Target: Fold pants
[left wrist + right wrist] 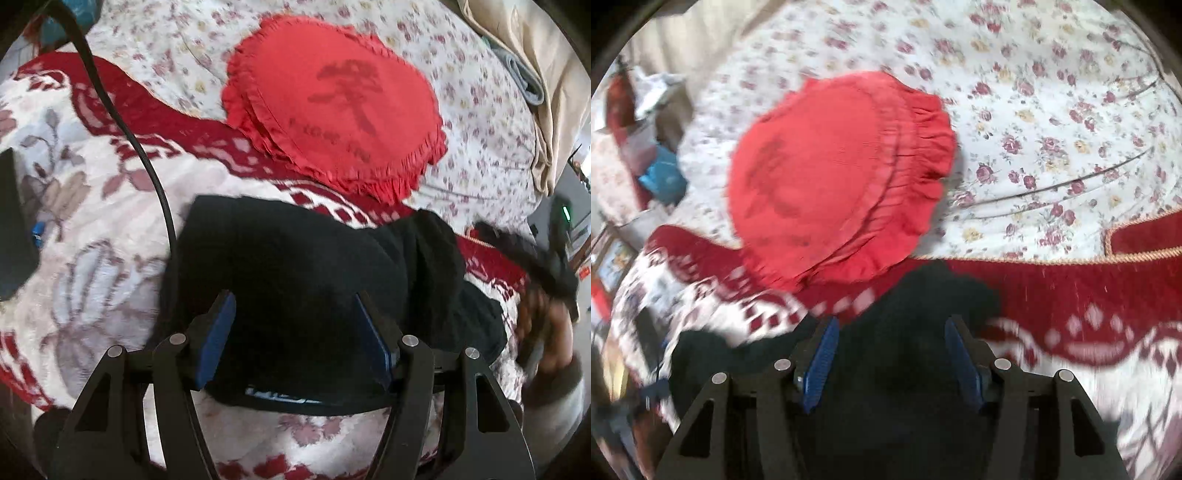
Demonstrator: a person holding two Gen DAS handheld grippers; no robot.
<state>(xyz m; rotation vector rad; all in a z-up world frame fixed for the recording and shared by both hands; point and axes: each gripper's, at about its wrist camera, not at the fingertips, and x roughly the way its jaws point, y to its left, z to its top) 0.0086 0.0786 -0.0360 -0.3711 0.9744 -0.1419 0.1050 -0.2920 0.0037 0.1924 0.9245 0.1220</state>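
Note:
The black pants [295,251] lie in a folded bundle on a red and white blanket [92,221], with a strip of white lettering at their near edge. My left gripper [293,299] hangs over the bundle, its blue pads wide apart and not pressing the cloth. In the right wrist view the pants [916,295] show as a dark blurred mass under my right gripper [892,325], which also stands open with nothing pinched. At the right edge of the left wrist view, a hand [554,332] and the right tool appear only as a blur.
A round red frilled cushion [332,99] [820,177] lies just beyond the pants, on a floral sheet [480,129] [1052,110]. A black cable [147,166] crosses the blanket at the left. A dark flat object [14,221] sits at the left edge.

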